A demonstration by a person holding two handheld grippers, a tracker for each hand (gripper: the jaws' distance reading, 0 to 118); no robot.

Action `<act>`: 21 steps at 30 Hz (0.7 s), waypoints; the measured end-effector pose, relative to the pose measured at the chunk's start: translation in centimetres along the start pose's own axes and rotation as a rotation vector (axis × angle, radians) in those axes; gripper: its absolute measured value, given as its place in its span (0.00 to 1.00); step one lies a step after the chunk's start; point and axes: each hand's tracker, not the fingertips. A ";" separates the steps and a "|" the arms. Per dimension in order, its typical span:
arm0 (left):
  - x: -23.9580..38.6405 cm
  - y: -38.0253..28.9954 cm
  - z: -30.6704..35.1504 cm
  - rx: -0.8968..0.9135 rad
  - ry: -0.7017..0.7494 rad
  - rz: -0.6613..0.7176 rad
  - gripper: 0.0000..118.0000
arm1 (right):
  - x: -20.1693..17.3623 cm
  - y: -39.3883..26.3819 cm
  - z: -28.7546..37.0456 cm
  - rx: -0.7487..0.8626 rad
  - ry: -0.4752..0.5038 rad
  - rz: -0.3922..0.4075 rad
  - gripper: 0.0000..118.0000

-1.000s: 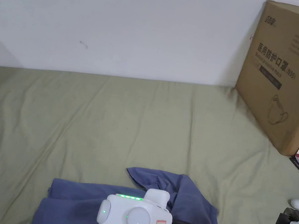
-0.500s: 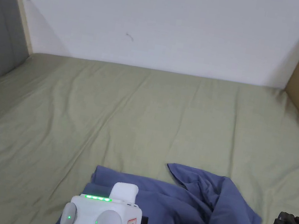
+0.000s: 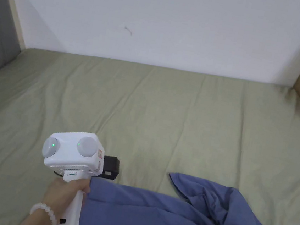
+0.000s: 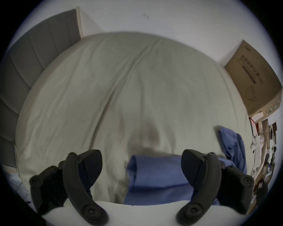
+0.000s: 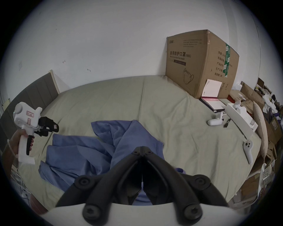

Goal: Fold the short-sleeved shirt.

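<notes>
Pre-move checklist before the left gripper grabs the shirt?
1. Left gripper jaws apart: ok.
2. Shirt edge between the left jaws: ok, blue cloth lies in the gap.
3. Shirt flat: not ok, bunched on its right side.
4. Right gripper jaws closed: ok; gripping cloth: cannot tell.
5. Bed beyond the shirt free for spreading: ok.

The shirt (image 3: pixel 149 219) is soft matt blue cloth, rumpled, on a creased matt olive sheet (image 3: pixel 167 114), while the left gripper (image 4: pixel 141 160) has a smooth white plastic shell (jaws matt black), and the far-right box (image 5: pixel 199 61) is plain brown cardboard.
</notes>
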 end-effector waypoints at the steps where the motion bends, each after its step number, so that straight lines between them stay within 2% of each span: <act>1: -0.2 0.1 -1.5 -0.046 -0.001 0.018 0.83 | 0.1 -0.3 -0.2 -0.012 -0.002 -0.003 0.00; 2: -0.3 0.1 -3.0 -0.093 -0.009 0.019 0.69 | 0.3 -0.5 -0.4 -0.023 -0.004 -0.004 0.00; 3: -0.3 -0.4 -3.9 -0.117 -0.005 0.021 0.61 | 0.3 -0.6 -0.6 -0.030 -0.007 -0.003 0.00; 4: -0.2 -1.2 -3.8 -0.074 0.058 0.018 0.60 | 0.4 -0.8 -0.7 -0.041 -0.011 -0.001 0.00; 5: 0.3 -1.5 -2.9 -0.019 0.030 -0.005 0.57 | 0.5 -0.9 -0.8 -0.045 -0.012 0.004 0.00; 7: 0.9 -1.8 -1.9 0.004 0.047 -0.080 0.26 | 0.7 -0.9 -1.2 -0.054 -0.012 0.011 0.00; 8: 1.1 -1.9 -1.4 0.017 0.065 -0.097 0.06 | 0.8 -0.7 -1.6 -0.064 -0.006 0.015 0.00; 9: 1.0 -1.8 -1.0 0.028 0.069 -0.088 0.02 | 0.8 -0.3 -2.0 -0.071 0.004 0.018 0.00; 15: -0.7 -1.6 2.9 0.075 -0.021 -0.048 0.02 | 1.6 5.4 -4.8 -0.057 0.124 -0.007 0.02; 16: -0.8 -1.6 3.7 0.091 -0.030 -0.058 0.02 | 1.7 6.8 -5.9 -0.051 0.151 -0.019 0.11; 17: -0.8 -1.7 4.6 0.119 -0.048 -0.074 0.02 | 1.8 8.1 -7.1 -0.078 0.169 -0.025 0.27; 18: -0.9 -1.9 5.7 0.141 -0.056 -0.085 0.02 | 1.6 9.6 -8.4 -0.113 0.158 -0.016 0.34; 20: -1.0 -2.1 7.3 0.180 -0.056 -0.106 0.02 | 1.0 11.3 -11.7 -0.167 0.193 0.071 0.50; 21: -1.1 -2.2 8.0 0.190 -0.052 -0.109 0.02 | 0.8 12.1 -13.8 -0.175 0.194 0.082 0.65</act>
